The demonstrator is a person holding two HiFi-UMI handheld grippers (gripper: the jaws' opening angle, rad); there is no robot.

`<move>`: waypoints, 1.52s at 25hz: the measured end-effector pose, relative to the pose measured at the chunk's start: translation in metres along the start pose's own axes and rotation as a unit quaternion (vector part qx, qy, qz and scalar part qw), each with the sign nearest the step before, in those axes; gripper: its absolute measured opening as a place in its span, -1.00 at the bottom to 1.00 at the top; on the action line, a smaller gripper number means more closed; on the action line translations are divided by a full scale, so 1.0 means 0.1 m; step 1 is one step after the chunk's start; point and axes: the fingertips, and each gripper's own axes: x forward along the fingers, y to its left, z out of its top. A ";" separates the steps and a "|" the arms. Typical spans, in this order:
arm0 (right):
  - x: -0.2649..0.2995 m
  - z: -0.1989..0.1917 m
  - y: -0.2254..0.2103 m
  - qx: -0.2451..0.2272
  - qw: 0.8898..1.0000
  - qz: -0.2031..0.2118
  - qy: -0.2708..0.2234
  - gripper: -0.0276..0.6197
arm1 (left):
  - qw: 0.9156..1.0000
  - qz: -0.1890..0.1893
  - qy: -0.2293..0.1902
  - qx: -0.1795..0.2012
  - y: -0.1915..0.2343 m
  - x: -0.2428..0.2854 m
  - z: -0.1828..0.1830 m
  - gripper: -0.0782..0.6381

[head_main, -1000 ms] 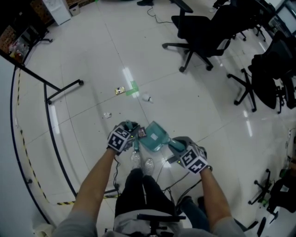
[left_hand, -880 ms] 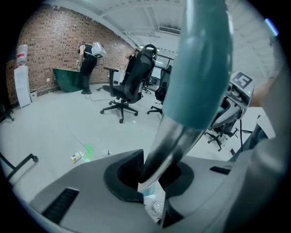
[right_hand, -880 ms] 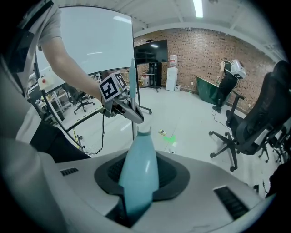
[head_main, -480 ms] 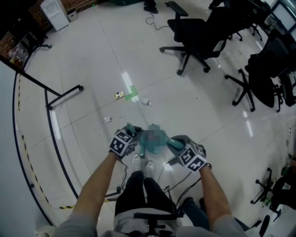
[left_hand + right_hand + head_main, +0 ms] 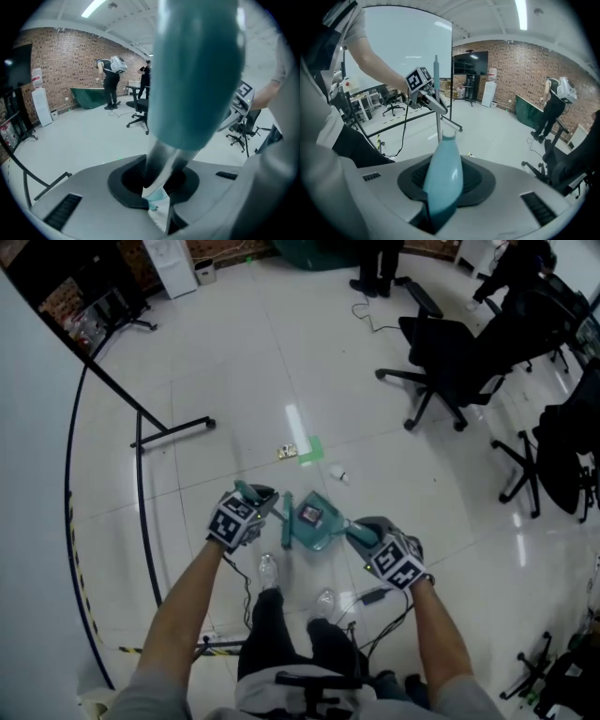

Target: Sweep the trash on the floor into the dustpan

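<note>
The left gripper (image 5: pixel 251 502) is closed on the broom (image 5: pixel 197 75). The metal shaft passes between its jaws, and the teal grip end fills the upper part of the left gripper view. The right gripper (image 5: pixel 356 532) is closed on the light blue handle of the dustpan (image 5: pixel 317 521), which runs out between its jaws in the right gripper view.

In the head view, the teal dustpan lies between the two grippers, just ahead of the person's shoes (image 5: pixel 268 570). A small dark and pink item (image 5: pixel 309 515) lies in the pan. The broom stands just left of the dustpan; whether the two touch cannot be determined.

Trash on the white tiled floor (image 5: pixel 234 362):
- A yellowish wrapper (image 5: pixel 288 452) lies ahead of the dustpan, touching a strip of green tape (image 5: pixel 311 449).
- A small white scrap (image 5: pixel 337 473) lies to the right of the tape, nearer to the dustpan.

Both items are apart from the broom and the dustpan.

A black stand (image 5: pixel 155 423) occupies the left of the floor. Black office chairs (image 5: pixel 450 357) stand at the right.
</note>
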 end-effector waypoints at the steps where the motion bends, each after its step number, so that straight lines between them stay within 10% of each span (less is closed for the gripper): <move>1: 0.14 0.13 -0.02 -0.002 1.000 0.005 -0.001 -0.60 | 1.000 0.008 0.000 -0.004 0.19 -0.05 -0.03 -0.68; 15: 1.70 1.18 -0.06 -0.076 0.993 0.058 0.065 -0.60 | 0.996 0.059 0.023 -0.058 2.26 -0.38 -0.80 -0.68; 31: 1.75 1.34 -0.19 -0.100 0.990 0.070 0.070 -0.60 | 0.995 -0.037 0.033 -0.086 1.87 0.13 -0.79 -0.66; 38: 1.54 1.20 -0.25 -0.101 0.990 0.069 0.073 -0.60 | 0.997 -0.017 0.032 -0.075 1.89 0.16 -0.63 -0.67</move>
